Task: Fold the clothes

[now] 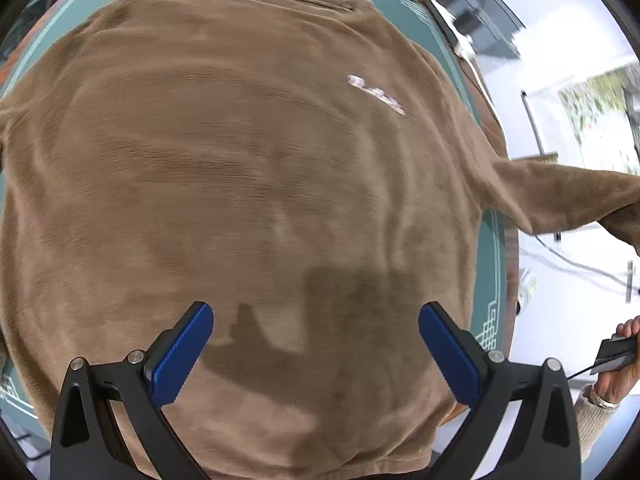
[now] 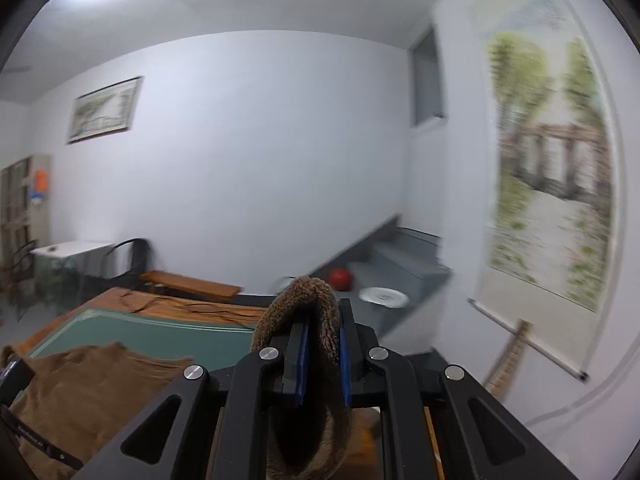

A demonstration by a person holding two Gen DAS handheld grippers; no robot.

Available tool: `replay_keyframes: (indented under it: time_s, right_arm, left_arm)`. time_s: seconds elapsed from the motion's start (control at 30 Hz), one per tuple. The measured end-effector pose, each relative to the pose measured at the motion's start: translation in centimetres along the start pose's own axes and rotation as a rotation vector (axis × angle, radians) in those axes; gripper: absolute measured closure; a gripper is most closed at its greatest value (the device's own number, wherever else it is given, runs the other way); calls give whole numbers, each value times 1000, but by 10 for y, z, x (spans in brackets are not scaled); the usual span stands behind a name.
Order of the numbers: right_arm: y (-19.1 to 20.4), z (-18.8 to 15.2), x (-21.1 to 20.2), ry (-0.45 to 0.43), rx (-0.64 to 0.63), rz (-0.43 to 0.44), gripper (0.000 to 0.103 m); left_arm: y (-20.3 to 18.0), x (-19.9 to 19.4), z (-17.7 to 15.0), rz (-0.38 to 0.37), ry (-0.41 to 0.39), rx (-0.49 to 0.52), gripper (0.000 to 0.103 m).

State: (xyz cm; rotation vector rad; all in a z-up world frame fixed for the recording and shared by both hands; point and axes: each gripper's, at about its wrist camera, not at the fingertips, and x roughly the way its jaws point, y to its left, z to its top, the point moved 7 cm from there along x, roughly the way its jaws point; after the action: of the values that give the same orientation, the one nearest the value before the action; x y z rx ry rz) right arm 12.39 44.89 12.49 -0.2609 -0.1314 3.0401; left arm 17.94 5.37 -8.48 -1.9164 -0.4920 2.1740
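Observation:
A brown fleece sweater (image 1: 240,168) lies spread flat on the green table mat (image 1: 490,240), a small white logo (image 1: 376,94) on its chest. My left gripper (image 1: 316,344) hovers above its lower part, blue pads wide apart and nothing between them. One sleeve (image 1: 568,196) is pulled up and out past the table's right edge. In the right wrist view my right gripper (image 2: 322,340) is shut on that sleeve's cuff (image 2: 308,300), which loops over the blue pads, held high and pointing across the room. The sweater body (image 2: 96,392) shows at the lower left.
The wooden table edge (image 1: 510,272) runs close along the mat's right side, with white floor and cables beyond. A person's hand (image 1: 624,356) holding a grip is at the lower right. Grey steps (image 2: 400,268) with a red ball (image 2: 341,278) and white plate (image 2: 383,296) stand behind.

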Motion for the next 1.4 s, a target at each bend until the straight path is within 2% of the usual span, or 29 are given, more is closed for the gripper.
replay_keyframes:
  time_s: [0.1, 0.23, 0.33, 0.43, 0.53, 0.57, 0.6, 0.63, 0.7, 0.83, 1.0, 1.1, 1.17, 1.23, 1.27, 1.4]
  right_arm:
    - [46, -2, 19, 19, -73, 89, 89]
    - [115, -21, 42, 83, -188, 218, 89]
    - [161, -50, 60, 165, -255, 309, 89]
    - [196, -80, 69, 242, -291, 358, 89]
    - [213, -111, 83, 352, -304, 405, 89]
    - [221, -126, 89, 416, -323, 427, 88]
    - [226, -141, 91, 470, -353, 437, 79]
    - [230, -155, 91, 521, -385, 444, 51]
    - [241, -183, 92, 615, -474, 464, 12]
    - [246, -202, 76, 672, -493, 533, 12]
    - [213, -193, 67, 698, -339, 515, 12]
    - [182, -196, 67, 735, -190, 476, 12]
    - [163, -208, 63, 770, -82, 448, 12]
    - [152, -219, 58, 801, -3, 438, 12]
    - [149, -227, 54, 820, 20, 436, 12]
    - [141, -261, 38, 895, 76, 437, 12]
  left_arm:
    - [18, 15, 9, 3, -4, -49, 0]
    - [33, 31, 12, 2, -5, -104, 0]
    - [46, 37, 14, -3, -1, -132, 0]
    - [54, 44, 17, -8, 6, -152, 0]
    - [60, 47, 19, -13, 19, -161, 0]
    - [61, 47, 20, -15, 25, -160, 0]
    - [61, 49, 21, -16, 30, -157, 0]
    - [60, 50, 22, -18, 36, -153, 0]
    - [56, 52, 24, -24, 44, -139, 0]
    - [45, 53, 30, -29, 46, -109, 0]
    - [27, 52, 39, -19, 23, -58, 0]
    - [11, 52, 39, -23, 2, -5, 0]
    - [-6, 52, 35, -52, -8, 47, 0]
    - [-25, 51, 29, -71, -29, 123, 0]
    - [-37, 50, 25, -55, -58, 192, 0]
    - [-76, 57, 13, 193, -240, 609, 0]
